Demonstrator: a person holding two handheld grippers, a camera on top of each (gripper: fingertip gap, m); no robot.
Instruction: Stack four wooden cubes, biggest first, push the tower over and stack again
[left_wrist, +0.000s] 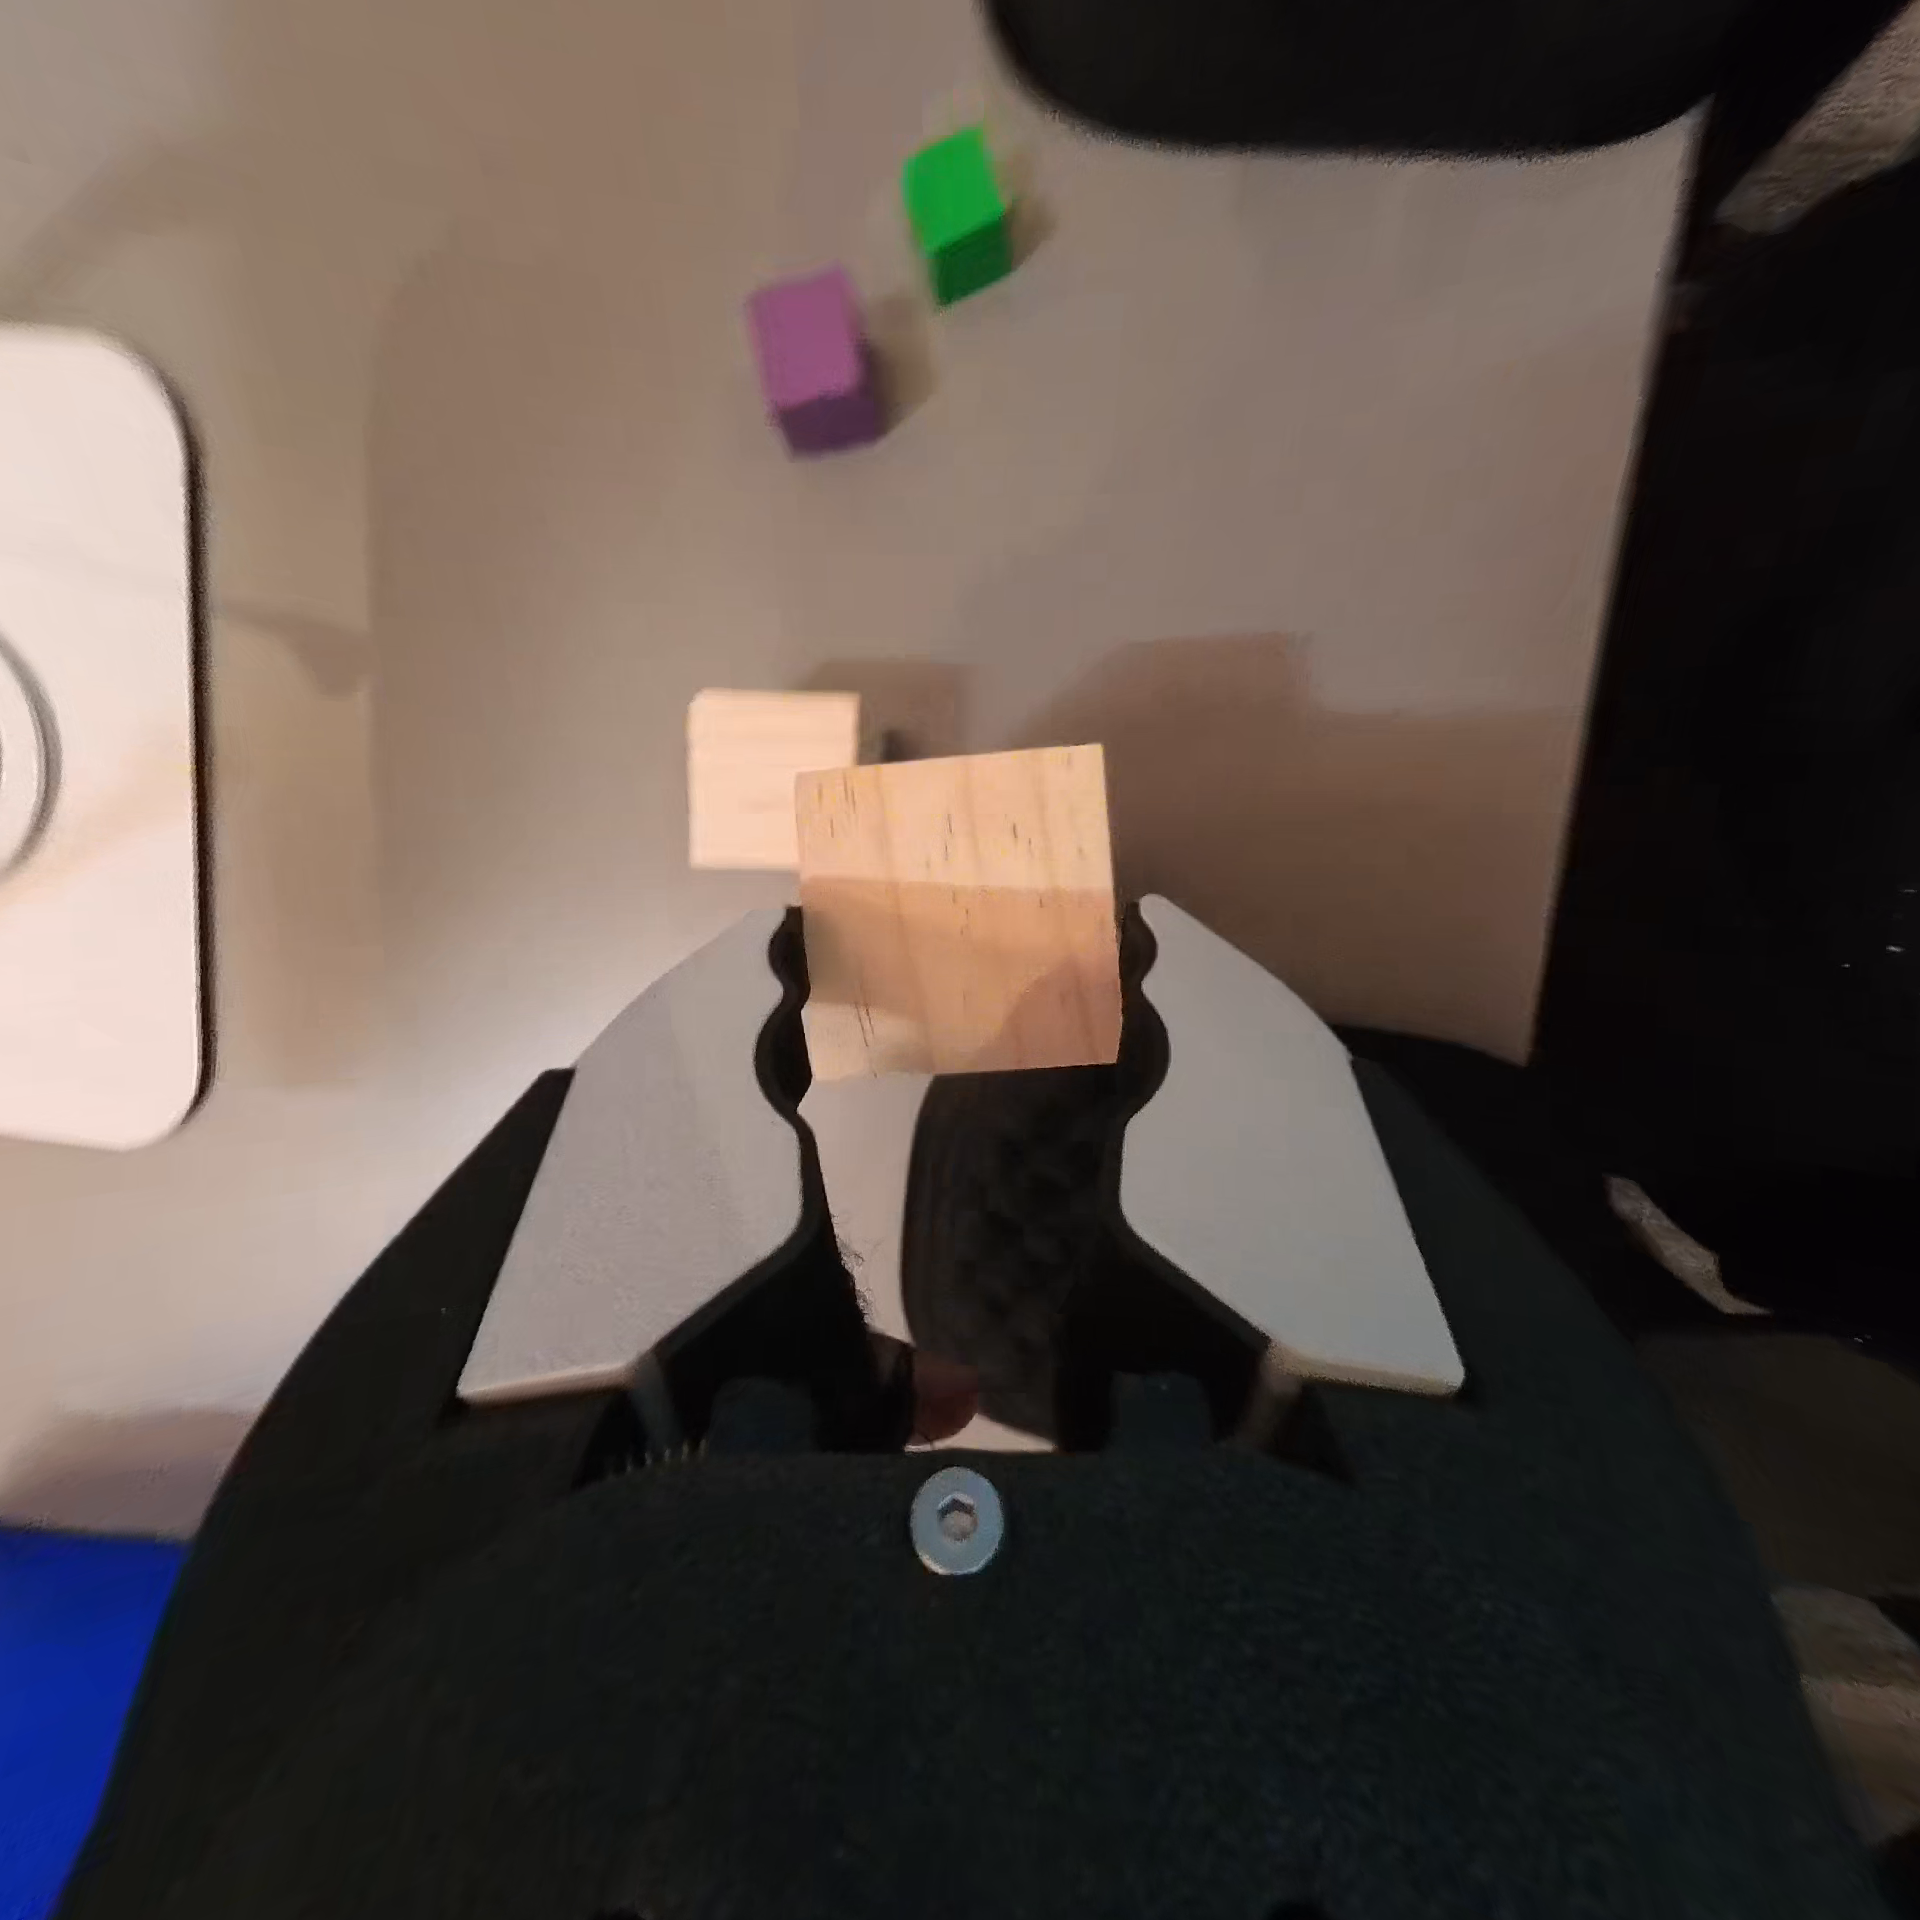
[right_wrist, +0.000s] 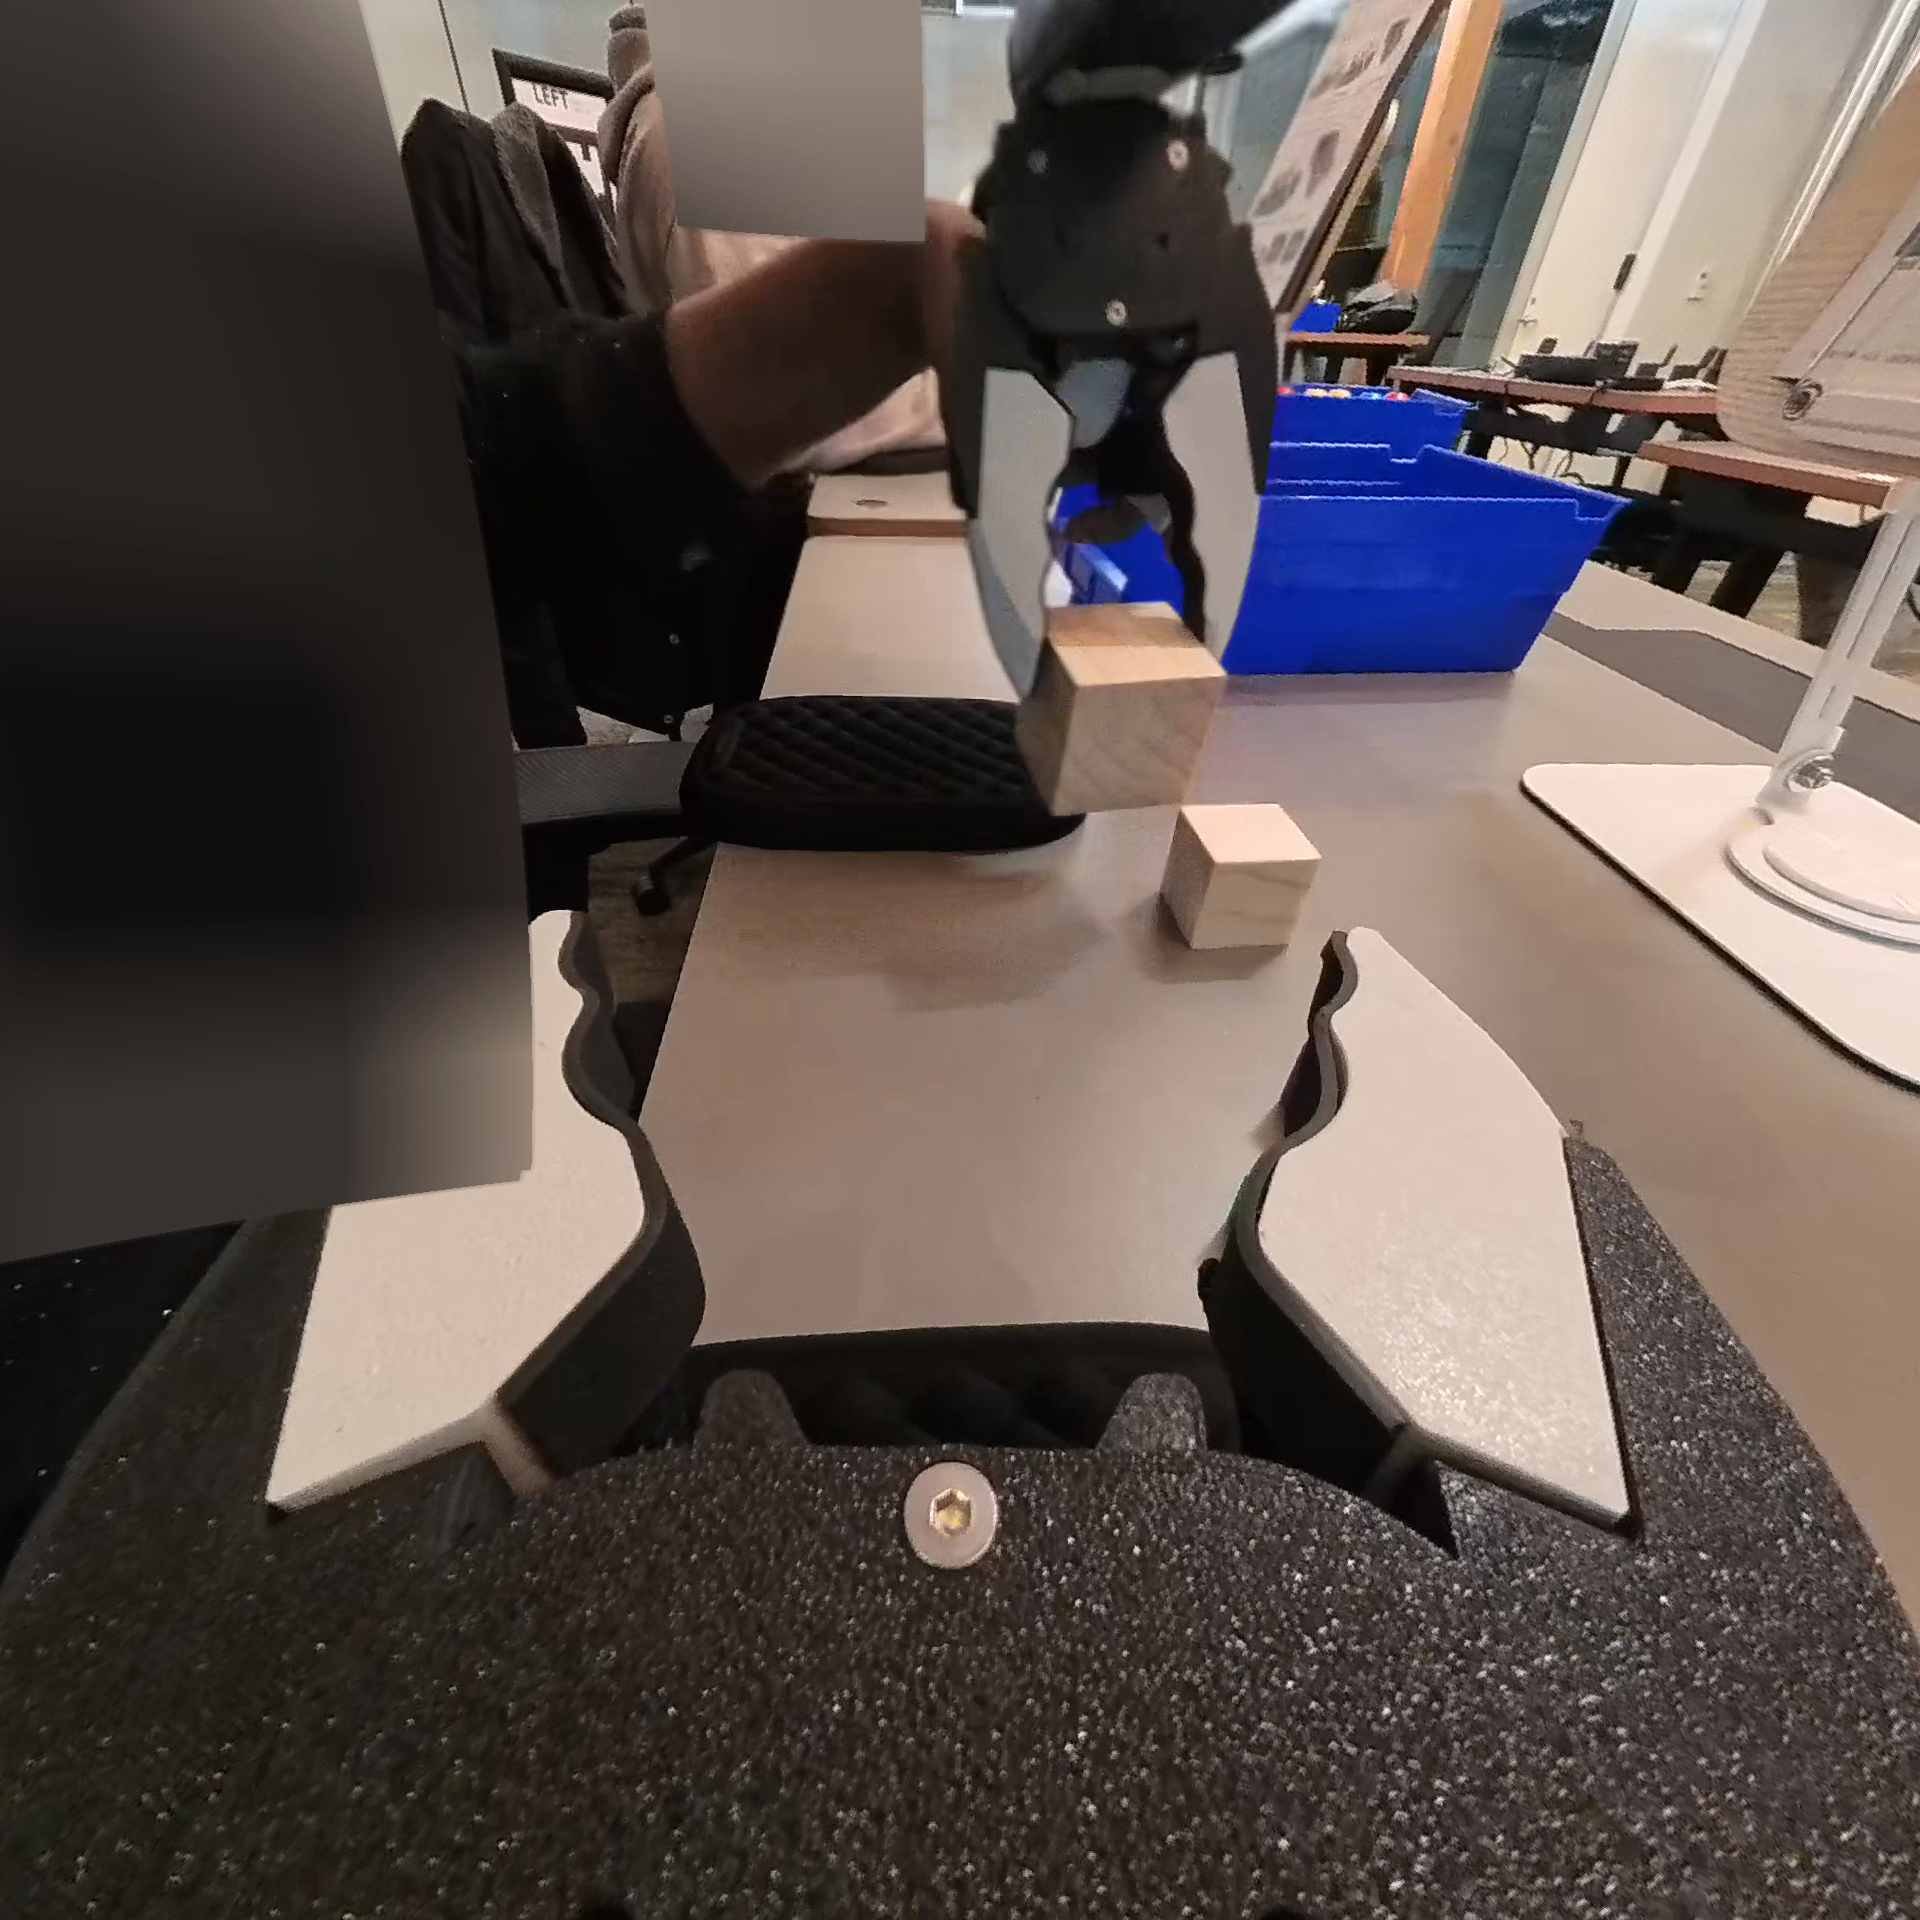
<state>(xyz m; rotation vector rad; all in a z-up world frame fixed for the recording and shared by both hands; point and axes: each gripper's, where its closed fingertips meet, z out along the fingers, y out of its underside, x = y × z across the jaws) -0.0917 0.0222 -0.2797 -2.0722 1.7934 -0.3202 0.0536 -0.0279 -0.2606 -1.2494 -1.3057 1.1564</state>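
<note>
The left gripper (left_wrist: 961, 966) has its jaws clenched on a wooden cube (left_wrist: 956, 909), lifted above the tabletop (right_wrist: 935, 1143) (tilted, it seems). A paler cube (right_wrist: 1236, 878) rests just beyond. The right gripper (right_wrist: 961, 1039) has its jaws released, gripping nothing.

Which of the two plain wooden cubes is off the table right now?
The larger, darker wooden cube, clamped in the left claw; the paler cube sits on the table.

Grey tabletop (right_wrist: 935, 1143) carries a pale wooden cube (right_wrist: 1236, 878), a purple cube (left_wrist: 816, 358), a green cube (left_wrist: 956, 213), a white stand base (right_wrist: 1714, 852) and blue bins (right_wrist: 1434, 582).
</note>
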